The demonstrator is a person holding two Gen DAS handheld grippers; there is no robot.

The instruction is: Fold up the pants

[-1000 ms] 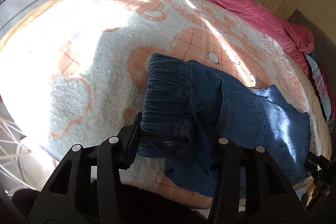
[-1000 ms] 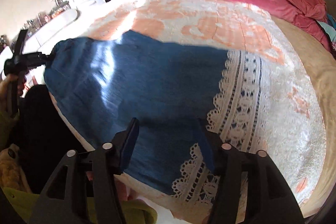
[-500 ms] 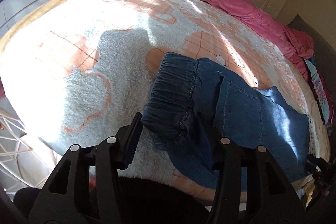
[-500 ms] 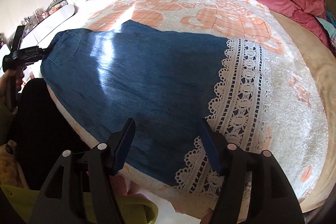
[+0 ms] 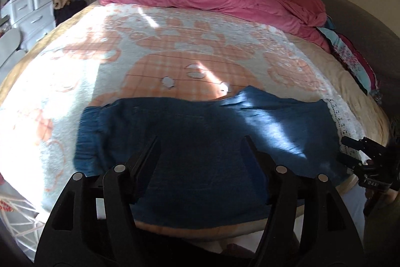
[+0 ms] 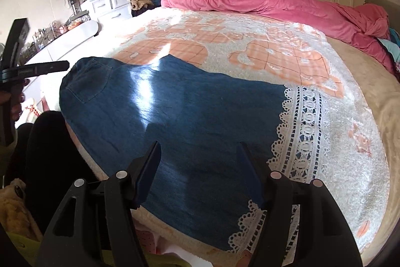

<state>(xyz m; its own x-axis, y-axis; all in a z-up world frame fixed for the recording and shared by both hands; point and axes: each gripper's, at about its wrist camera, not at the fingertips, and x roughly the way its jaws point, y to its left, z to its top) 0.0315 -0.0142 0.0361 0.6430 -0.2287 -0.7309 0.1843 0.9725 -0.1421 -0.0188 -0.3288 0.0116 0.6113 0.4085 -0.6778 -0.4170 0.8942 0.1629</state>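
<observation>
Hovering both grippers over the denim pants (image 5: 200, 142), spread flat along the bed's (image 5: 50, 104) near edge in the lower frame. My left gripper (image 5: 200, 154) is opening its jaws, nothing between them; the right gripper (image 6: 198, 159) stands apart, empty. The soft, limp cloth should drape; I'd pinch the elastic waistband (image 5: 86, 139) and the lace hem (image 6: 300, 131). Open blanket lies beyond.

Both wrist views: pants (image 5: 200, 142), near.
</observation>
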